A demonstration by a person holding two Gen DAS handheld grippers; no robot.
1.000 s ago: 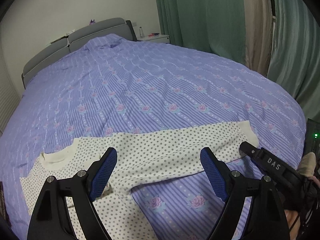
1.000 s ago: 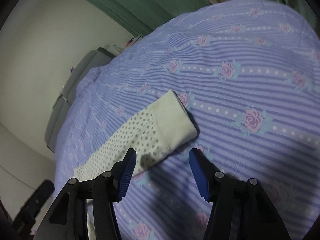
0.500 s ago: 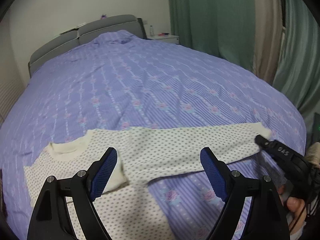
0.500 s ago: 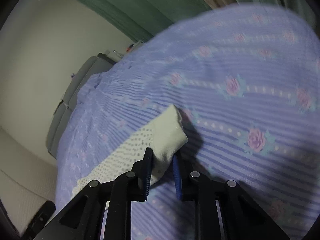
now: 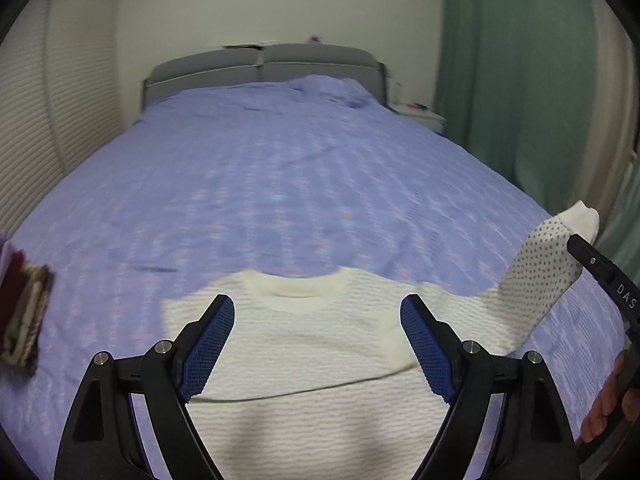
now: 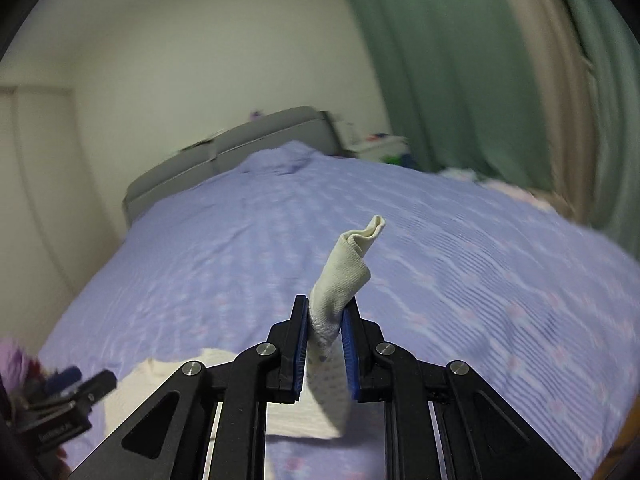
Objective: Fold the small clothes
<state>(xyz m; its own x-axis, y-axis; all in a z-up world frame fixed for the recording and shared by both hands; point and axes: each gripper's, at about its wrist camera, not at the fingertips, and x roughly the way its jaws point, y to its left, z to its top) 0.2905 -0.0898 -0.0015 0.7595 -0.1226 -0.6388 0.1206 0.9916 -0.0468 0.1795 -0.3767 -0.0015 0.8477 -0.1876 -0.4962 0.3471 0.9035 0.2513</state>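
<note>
A cream shirt with grey dots (image 5: 320, 360) lies flat on the purple floral bedcover (image 5: 280, 180), collar toward the headboard. My left gripper (image 5: 317, 300) hovers open just above the shirt's chest, with nothing between its blue pads. The shirt's right sleeve (image 5: 540, 272) is lifted off the bed. My right gripper (image 6: 326, 302) has its jaws closing, the pads pressed on that sleeve just below the plain cream cuff (image 6: 360, 240), which sticks up past the fingertips. The sleeve hangs down from the grip to the shirt's body (image 6: 248, 400).
A folded stack of dark red and brown cloth (image 5: 24, 312) lies at the bed's left edge. A grey headboard (image 5: 260, 64), a white nightstand (image 5: 420, 116) and green curtains (image 5: 500, 80) stand beyond. A hand (image 5: 600, 412) shows at the right edge.
My right gripper closed on the sleeve near its cuff and raised it off the bed. The left gripper swung over from the sleeve to the shirt's chest and stayed open.
</note>
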